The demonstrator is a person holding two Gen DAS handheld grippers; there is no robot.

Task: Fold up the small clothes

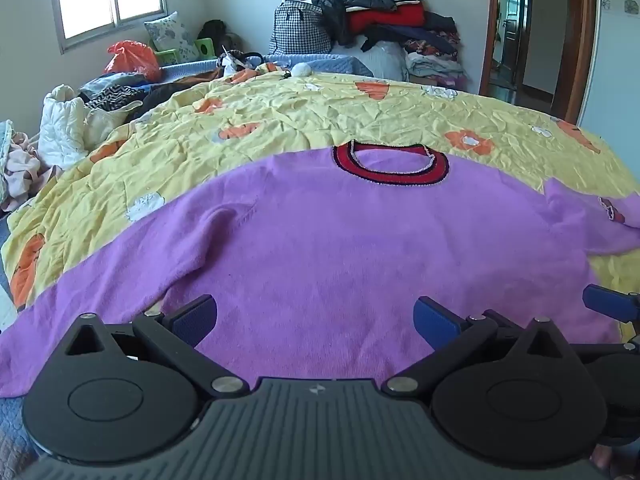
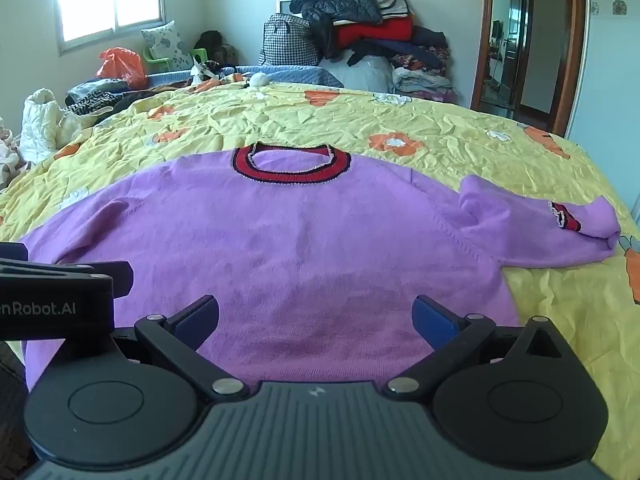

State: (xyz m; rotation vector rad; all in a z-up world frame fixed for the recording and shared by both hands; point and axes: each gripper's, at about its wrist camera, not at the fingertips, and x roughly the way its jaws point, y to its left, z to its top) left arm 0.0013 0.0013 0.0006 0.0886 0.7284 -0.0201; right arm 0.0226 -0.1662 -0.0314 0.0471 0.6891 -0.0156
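A purple knit sweater point(image 1: 320, 240) with a red, dark-edged collar point(image 1: 400, 172) lies flat on a yellow flowered bedspread point(image 1: 280, 120), collar away from me. Its right sleeve point(image 2: 540, 220) is bent back on itself, the red cuff point(image 2: 566, 216) showing. My left gripper point(image 1: 316, 320) hovers open over the sweater's lower hem, nothing between its blue pads. My right gripper point(image 2: 316, 320) is open too, above the hem a little further right. A blue pad of the right gripper point(image 1: 608, 302) shows at the left wrist view's right edge. The left gripper's body point(image 2: 56, 292) fills the right wrist view's left side.
A tall heap of dark and red clothes point(image 2: 372, 16) and a checked bag point(image 2: 288, 40) stand behind the bed. Loose garments and a white quilted piece point(image 1: 64, 120) lie at the left. An orange plastic bag point(image 1: 132, 60) sits below the window. An open doorway point(image 2: 516, 36) is at right.
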